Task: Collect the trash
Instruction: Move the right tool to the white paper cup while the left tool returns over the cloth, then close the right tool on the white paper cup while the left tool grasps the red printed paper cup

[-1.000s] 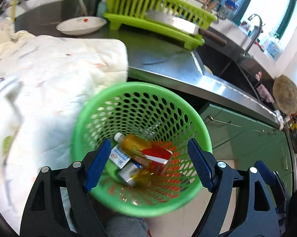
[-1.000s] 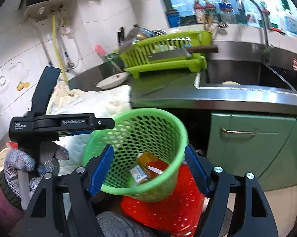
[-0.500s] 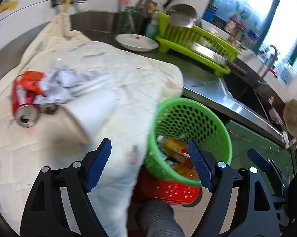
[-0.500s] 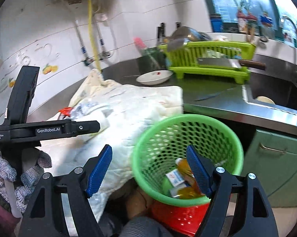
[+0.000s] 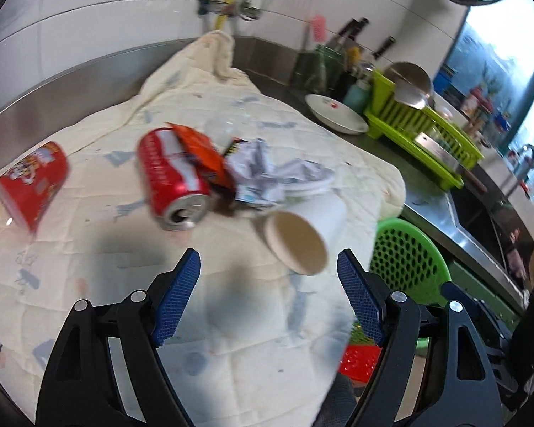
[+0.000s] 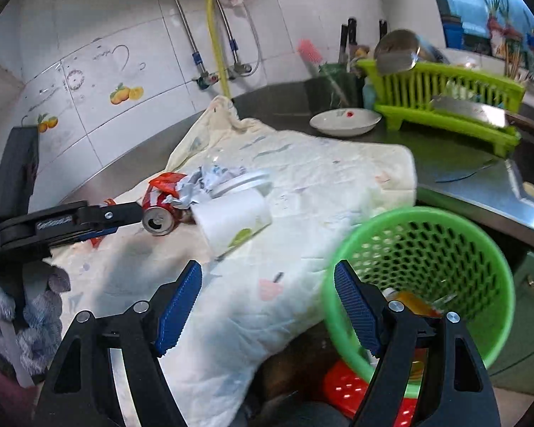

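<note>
Trash lies on a cream cloth (image 5: 89,249) on the counter: a red can (image 5: 171,181), an orange wrapper (image 5: 203,156), crumpled paper (image 5: 263,170), a white paper cup (image 5: 302,231) on its side and a red cup (image 5: 32,181) at the left. My left gripper (image 5: 268,295) is open and empty, just short of the white cup. A green basket (image 6: 430,274) holding a bottle and other trash sits below the counter edge. My right gripper (image 6: 267,306) is open and empty, above the cloth edge left of the basket. The can (image 6: 158,219) and cup (image 6: 231,219) show there too.
A white plate (image 5: 334,114), a green dish rack (image 5: 427,131) with a cleaver, a knife holder and a sink (image 5: 480,213) lie to the right. A red basket (image 6: 348,391) sits under the green one. Tiled wall with pipes stands behind.
Both grippers have swung left and up from over the green basket toward the trash on the cloth. The basket has slid to the right in both views. Both stay open.
</note>
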Available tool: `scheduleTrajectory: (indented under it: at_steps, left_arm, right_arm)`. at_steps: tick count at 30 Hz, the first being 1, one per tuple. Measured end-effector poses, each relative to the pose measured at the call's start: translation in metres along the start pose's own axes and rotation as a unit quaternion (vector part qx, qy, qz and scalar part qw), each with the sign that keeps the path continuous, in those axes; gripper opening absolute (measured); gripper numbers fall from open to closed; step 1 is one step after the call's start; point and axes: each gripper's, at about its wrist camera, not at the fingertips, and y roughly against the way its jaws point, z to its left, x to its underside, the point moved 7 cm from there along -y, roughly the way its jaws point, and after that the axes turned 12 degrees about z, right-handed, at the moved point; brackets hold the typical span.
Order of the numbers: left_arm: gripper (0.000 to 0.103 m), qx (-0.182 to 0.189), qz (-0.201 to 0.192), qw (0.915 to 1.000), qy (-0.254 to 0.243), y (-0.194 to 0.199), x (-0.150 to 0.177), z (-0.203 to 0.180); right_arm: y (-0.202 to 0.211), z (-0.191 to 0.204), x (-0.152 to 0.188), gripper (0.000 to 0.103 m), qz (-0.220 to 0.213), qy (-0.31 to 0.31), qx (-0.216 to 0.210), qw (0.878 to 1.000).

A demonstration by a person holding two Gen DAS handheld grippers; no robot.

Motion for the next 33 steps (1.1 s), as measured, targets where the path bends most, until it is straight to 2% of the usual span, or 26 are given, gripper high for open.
scheduleTrajectory:
  at_steps: [11, 13, 23, 26, 30, 33]
  left_arm:
    - [0.079, -0.006, -0.006, 0.9993, 0.037, 0.004, -0.003, 0.050]
    - [0.079, -0.005, -0.006, 0.9992, 0.040, 0.005, -0.003, 0.055]
    - [0.079, -0.007, -0.007, 0.9984, 0.056, 0.006, -0.003, 0.085]
    - [0.079, -0.023, -0.013, 0.9983, 0.051, 0.010, -0.006, 0.093]
    - [0.079, -0.043, -0.021, 0.9979, 0.043, 0.018, -0.015, 0.108]
    - [0.079, -0.072, -0.029, 0.9961, 0.042, 0.027, -0.025, 0.126]
  right_arm:
    - [-0.060, 0.020, -0.034, 0.074, 0.068, -0.077, -0.066, 0.993]
    - [-0.072, 0.021, -0.041, 0.074, 0.081, -0.103, -0.084, 0.988]
    - [-0.111, 0.018, -0.066, 0.074, 0.104, -0.195, -0.115, 0.969]
    - [-0.122, 0.016, -0.071, 0.074, 0.112, -0.216, -0.117, 0.963]
    - [-0.136, 0.011, -0.072, 0.074, 0.128, -0.258, -0.134, 0.948]
    - [-0.143, 0.011, -0.073, 0.074, 0.138, -0.267, -0.135, 0.944]
